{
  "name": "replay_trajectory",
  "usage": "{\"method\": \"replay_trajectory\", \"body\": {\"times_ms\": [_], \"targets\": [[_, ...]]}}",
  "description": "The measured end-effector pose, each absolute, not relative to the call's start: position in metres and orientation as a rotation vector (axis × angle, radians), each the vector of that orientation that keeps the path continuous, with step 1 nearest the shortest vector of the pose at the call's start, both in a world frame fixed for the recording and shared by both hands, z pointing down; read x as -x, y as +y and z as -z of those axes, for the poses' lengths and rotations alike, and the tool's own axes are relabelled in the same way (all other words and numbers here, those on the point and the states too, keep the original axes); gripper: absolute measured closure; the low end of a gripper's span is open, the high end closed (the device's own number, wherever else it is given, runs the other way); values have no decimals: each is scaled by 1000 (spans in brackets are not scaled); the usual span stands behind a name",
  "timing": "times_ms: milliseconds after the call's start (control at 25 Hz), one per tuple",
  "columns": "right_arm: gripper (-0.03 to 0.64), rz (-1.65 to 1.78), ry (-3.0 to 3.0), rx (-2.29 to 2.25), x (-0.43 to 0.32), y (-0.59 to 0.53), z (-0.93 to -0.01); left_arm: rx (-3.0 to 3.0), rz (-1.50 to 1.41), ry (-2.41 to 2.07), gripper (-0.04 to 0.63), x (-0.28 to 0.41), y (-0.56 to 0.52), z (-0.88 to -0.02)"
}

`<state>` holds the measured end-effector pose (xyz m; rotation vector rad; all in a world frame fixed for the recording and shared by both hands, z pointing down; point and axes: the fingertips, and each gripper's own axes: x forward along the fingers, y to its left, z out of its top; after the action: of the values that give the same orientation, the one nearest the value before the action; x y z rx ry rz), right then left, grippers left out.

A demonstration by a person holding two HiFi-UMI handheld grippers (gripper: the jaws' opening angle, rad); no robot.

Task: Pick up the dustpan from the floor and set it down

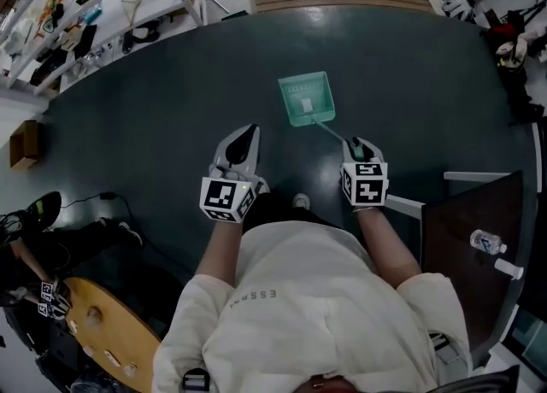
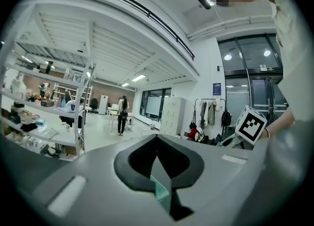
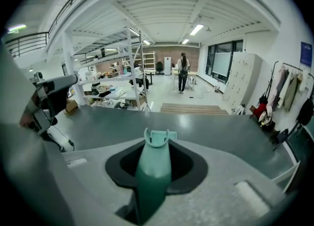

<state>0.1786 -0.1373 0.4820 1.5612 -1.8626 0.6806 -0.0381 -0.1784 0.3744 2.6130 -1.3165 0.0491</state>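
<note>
Here, a big dark floor (image 1: 154,118) fills the middle of the room. A person (image 1: 299,297) in white stands on it. The green dustpan (image 1: 306,99) sticks out in front of them, over the floor. The right gripper (image 1: 359,145) squeezes its thin handle (image 3: 152,171). The left gripper (image 1: 244,137), just beside, is pinched closed on nothing.

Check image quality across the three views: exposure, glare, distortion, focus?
Head view: underexposed, dark floor swallows shadows, green dustpan reads crisp. Right gripper view: strong fisheye, ceiling-light glare on the floor, dustpan handle soft near the lens. Left gripper view: bright, fisheye-bent shelving, foreground blurred.
</note>
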Motion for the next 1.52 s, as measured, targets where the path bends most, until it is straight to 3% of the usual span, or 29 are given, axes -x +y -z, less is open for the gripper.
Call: {"method": "replay_trajectory", "body": {"times_ms": [880, 1520], "targets": [[546, -676, -1931, -1488, -166, -130, -496, -2510, -55, -1390, 581, 43, -143, -397], [546, -831, -1752, -1381, -124, -200, -619, -2464, -131, -1383, 580, 76, -221, -461]]}}
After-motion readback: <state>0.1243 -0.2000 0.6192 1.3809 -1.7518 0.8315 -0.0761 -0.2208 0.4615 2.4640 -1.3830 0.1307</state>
